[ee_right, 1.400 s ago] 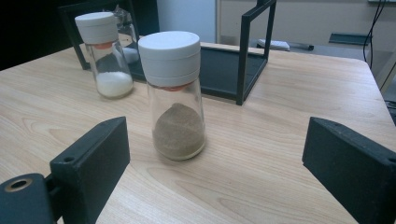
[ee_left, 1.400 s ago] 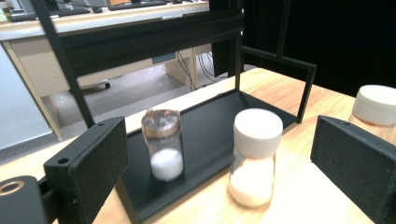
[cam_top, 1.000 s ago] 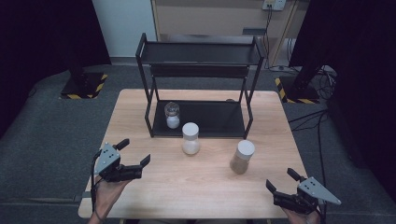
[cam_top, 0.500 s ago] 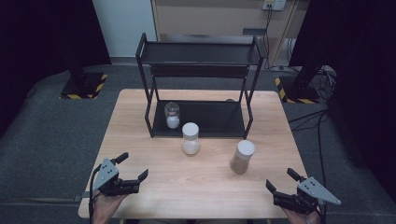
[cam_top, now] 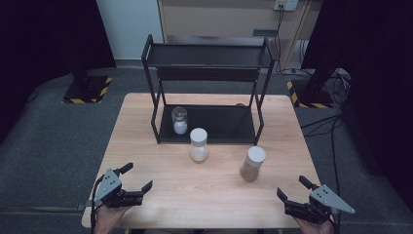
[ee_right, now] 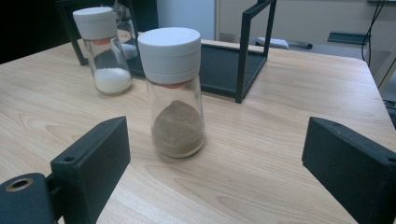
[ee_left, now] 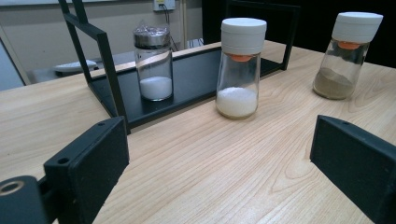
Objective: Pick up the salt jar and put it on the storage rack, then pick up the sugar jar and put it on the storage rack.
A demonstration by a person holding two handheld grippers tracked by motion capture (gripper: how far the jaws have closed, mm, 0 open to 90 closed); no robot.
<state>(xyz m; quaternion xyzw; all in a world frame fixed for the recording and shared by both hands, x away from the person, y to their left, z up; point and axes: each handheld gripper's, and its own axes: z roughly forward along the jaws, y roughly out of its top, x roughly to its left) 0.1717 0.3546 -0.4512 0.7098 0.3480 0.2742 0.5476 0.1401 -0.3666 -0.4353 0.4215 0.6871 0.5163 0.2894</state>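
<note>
The left claw (cam_top: 137,179) sits low over the near left corner of the tabletop (cam_top: 214,195), jaws spread wide with nothing between them; the right claw (cam_top: 295,189) rests at the near right corner, jaws equally wide and empty. Just ahead of the right claw stands a white-capped jar of brown powder (ee_right: 175,93), upright on the wood and clear of both jaws; farther ahead of the left claw stands a white-capped jar of white grains (ee_left: 239,67), apart from the brown one. Beyond both, a black two-tier rack (cam_top: 209,53) stands at the far side; on its lower shelf, toward the left claw's side, sits a silver-lidded glass jar (ee_left: 153,63) holding a little white powder.
</note>
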